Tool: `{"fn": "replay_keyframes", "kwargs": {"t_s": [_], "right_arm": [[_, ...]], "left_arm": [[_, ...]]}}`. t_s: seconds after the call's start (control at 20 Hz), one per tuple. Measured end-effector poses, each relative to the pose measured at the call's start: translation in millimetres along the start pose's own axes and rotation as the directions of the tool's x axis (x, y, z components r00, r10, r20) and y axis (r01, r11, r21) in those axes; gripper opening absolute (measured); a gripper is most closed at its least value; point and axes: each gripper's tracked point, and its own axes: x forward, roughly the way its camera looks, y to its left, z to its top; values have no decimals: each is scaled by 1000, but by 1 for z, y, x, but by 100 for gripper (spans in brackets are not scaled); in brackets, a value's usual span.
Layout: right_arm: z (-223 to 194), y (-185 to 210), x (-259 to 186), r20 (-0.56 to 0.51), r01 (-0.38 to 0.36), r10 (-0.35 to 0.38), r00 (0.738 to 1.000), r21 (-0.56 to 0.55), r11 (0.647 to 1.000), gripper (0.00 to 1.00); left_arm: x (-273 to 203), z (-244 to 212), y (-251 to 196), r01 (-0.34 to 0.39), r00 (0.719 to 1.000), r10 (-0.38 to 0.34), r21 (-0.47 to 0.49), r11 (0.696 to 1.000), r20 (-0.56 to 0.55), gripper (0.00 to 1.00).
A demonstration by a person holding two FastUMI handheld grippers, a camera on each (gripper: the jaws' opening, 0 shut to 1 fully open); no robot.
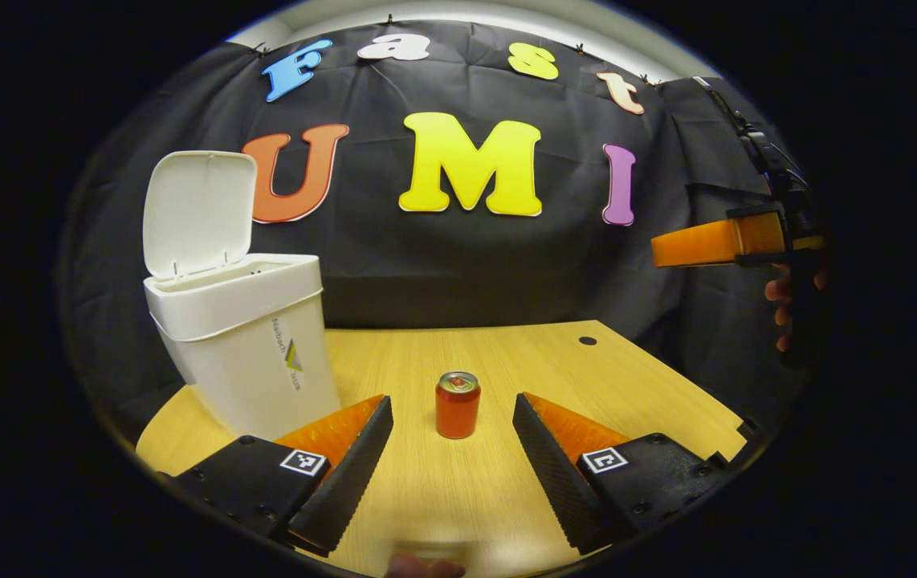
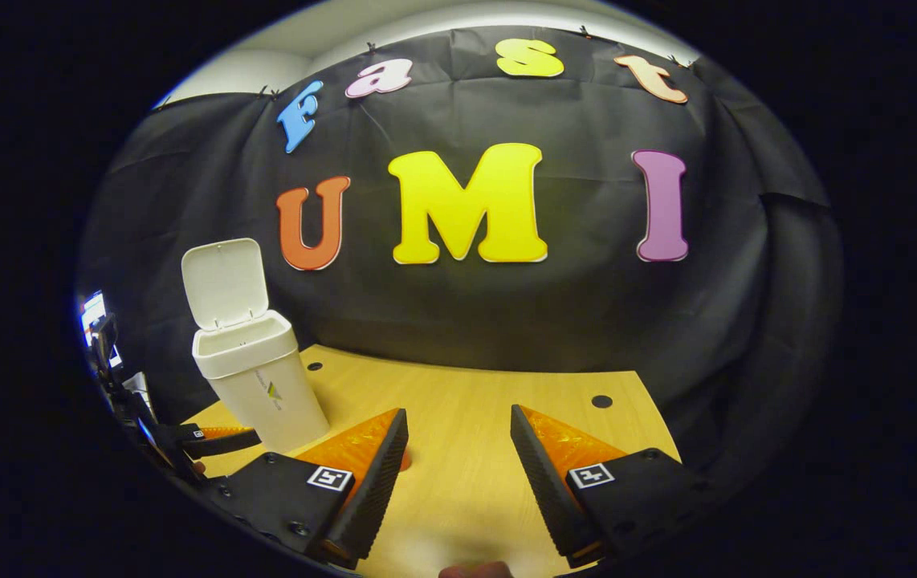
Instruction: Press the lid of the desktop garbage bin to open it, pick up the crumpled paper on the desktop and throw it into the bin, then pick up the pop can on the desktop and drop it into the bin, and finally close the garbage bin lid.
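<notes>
On the desk, the pop can (image 1: 458,405) stands upright between the spread fingers of the left gripper (image 1: 452,437), untouched, right of the bin (image 1: 254,353) whose lid (image 1: 197,210) is up. By my judgement the can pickup is in hand: advance, then close; the right gripper (image 2: 458,457) hangs open and empty

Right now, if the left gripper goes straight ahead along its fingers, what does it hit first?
Likely the pop can: it stands upright on the table, centred ahead of the open left gripper. Depth is hard to judge.
</notes>
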Motion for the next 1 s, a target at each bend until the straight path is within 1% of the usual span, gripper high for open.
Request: {"fn": "replay_keyframes", "kwargs": {"t_s": [0.05,0.1,0.25,0.35,0.45,0.5,0.55,0.8,1.0], "right_arm": [[-5,-7,-3,-9,9,-9,1000,-7,1000,80],[-10,-13,-6,-22,16,-16,1000,-11,1000,82],[-25,-34,-11,-65,43,-44,997,-23,999,82],[-29,-49,-16,-76,70,-72,994,-30,997,82],[-33,-59,-19,-86,82,-86,993,-53,995,82],[-38,-65,-20,-99,87,-93,991,-68,994,80],[-41,-68,-21,-111,87,-95,989,-75,993,82],[-55,-71,-17,-154,83,-92,984,-61,995,82],[-60,-62,-8,-188,54,-54,981,-10,999,82]], "left_arm": [[7,-5,-1,3,1000,-3,9,1000,-8,99],[15,-8,0,-7,1000,7,11,1000,-15,100],[41,-21,5,-19,999,18,-14,1000,-38,100],[59,-33,4,-17,998,16,-26,1000,-56,100],[76,-43,5,-23,997,20,-40,999,-72,100],[86,-48,4,-24,996,20,-45,999,-82,100],[93,-54,3,-23,996,19,-48,999,-91,100],[119,-76,1,-33,991,22,-77,996,-133,100],[134,-94,1,-32,986,20,-74,997,-167,100]]}}
